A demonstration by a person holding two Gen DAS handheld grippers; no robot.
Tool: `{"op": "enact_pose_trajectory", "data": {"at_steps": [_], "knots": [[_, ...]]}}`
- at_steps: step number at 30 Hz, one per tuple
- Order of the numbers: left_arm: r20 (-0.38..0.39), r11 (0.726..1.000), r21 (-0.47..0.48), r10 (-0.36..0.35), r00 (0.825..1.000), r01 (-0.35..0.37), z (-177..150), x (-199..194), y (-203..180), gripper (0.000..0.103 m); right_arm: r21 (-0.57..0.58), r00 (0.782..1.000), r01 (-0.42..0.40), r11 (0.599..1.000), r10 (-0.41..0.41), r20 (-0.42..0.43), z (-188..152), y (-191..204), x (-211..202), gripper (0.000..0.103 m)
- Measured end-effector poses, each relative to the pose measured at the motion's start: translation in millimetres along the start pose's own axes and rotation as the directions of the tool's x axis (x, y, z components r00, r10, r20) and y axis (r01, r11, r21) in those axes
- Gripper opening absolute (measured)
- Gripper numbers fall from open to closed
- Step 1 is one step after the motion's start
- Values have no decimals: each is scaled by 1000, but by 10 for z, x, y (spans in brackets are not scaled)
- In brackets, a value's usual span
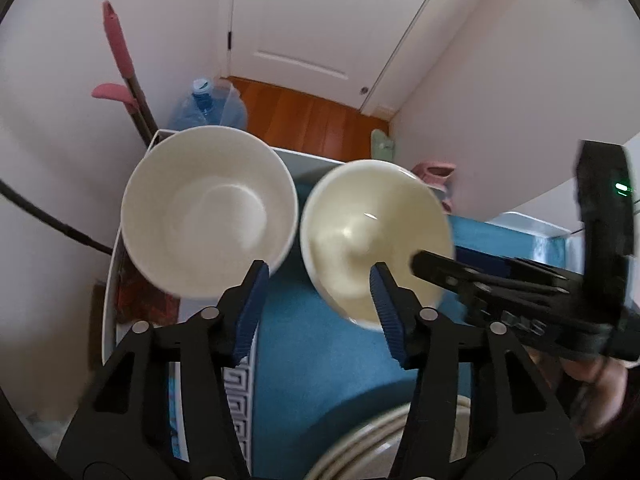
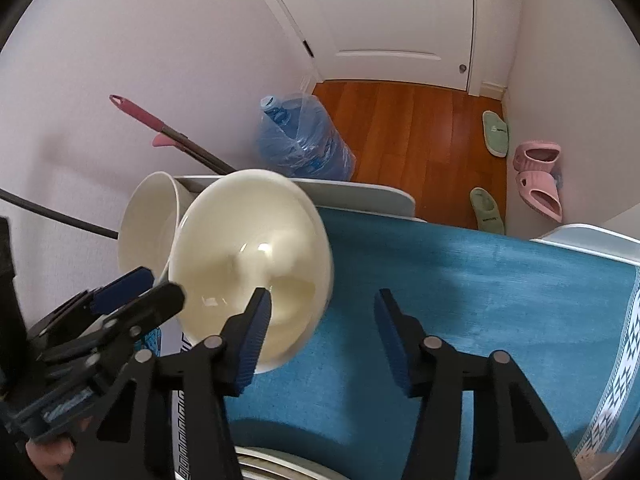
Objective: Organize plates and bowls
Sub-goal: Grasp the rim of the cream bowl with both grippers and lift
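A white bowl [image 1: 210,212] and a cream bowl [image 1: 376,236] stand side by side on the blue tablecloth [image 1: 320,340]. My left gripper [image 1: 318,300] is open, its fingers just in front of the two bowls, one tip near each rim. My right gripper [image 2: 320,328] is open and empty; its left finger [image 2: 250,340] overlaps the cream bowl [image 2: 252,264], which looks blurred. The white bowl [image 2: 148,224] sits behind it. The right gripper shows in the left wrist view [image 1: 500,292] beside the cream bowl. A plate rim [image 1: 360,444] lies at the bottom.
A white tray edge [image 2: 360,194] runs along the table's far side and another white tray [image 2: 592,240] sits at the right. Beyond are a water jug [image 2: 304,140], mop handle [image 2: 160,128], slippers [image 2: 536,176] and a door.
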State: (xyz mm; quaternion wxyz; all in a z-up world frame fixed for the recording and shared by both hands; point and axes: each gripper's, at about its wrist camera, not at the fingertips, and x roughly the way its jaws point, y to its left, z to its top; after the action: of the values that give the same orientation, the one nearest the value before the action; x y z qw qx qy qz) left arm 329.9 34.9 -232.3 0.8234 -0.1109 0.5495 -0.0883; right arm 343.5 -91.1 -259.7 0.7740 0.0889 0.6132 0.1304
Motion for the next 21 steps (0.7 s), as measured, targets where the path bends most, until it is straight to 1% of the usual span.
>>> {"op": "enact_pose_trajectory", "data": {"at_steps": [2,4,5,6,7,8,11,14,15,16,17,19,21], "knots": [[23,1000,21,-3,1000,2,-61,-66,-55,49,-5,1000,4,1000,-4,4,0,28,6,49],[13,999,37,-9,1000,8,-80,-8,-130,49,-7,1000,1,1000,-1,7,-8,38,16,49],[-1,999,36,-7,1000,7,-88,41,-137,46,-6,1000,-1,1000,1,9,-14,36,22,49],[-11,1000,30,-8,1000,8,-101,60,-146,42,-6,1000,-1,1000,1,8,-16,32,35,46],[-24,1000,18,-9,1000,10,-105,129,-135,40,-7,1000,-2,1000,2,6,-21,30,46,40],[-29,1000,11,-7,1000,7,-110,163,-131,38,-7,1000,-5,1000,5,1,-23,28,64,37],[-41,1000,-15,-6,999,5,-102,287,-98,33,-6,1000,-4,1000,4,-8,-25,3,99,35],[-38,1000,-24,10,999,-11,-71,383,-78,31,-12,1000,-6,1000,6,-5,-17,2,126,31],[-40,1000,-28,10,999,-11,-63,405,-66,25,-15,1000,-10,1000,10,-2,-13,3,135,29],[-42,999,-32,11,999,-13,-58,431,-56,22,-17,1000,-9,1000,9,1,-12,5,142,28],[-40,999,-38,3,999,-5,-50,451,-49,21,-19,1000,-9,1000,9,5,-16,10,150,26],[-28,999,-36,10,1000,-11,-40,452,-43,20,-19,1000,-15,1000,15,14,-15,17,157,20],[-18,999,-26,19,1000,-20,-44,460,-58,19,-25,1000,-10,1000,11,21,-13,41,155,20]]}}
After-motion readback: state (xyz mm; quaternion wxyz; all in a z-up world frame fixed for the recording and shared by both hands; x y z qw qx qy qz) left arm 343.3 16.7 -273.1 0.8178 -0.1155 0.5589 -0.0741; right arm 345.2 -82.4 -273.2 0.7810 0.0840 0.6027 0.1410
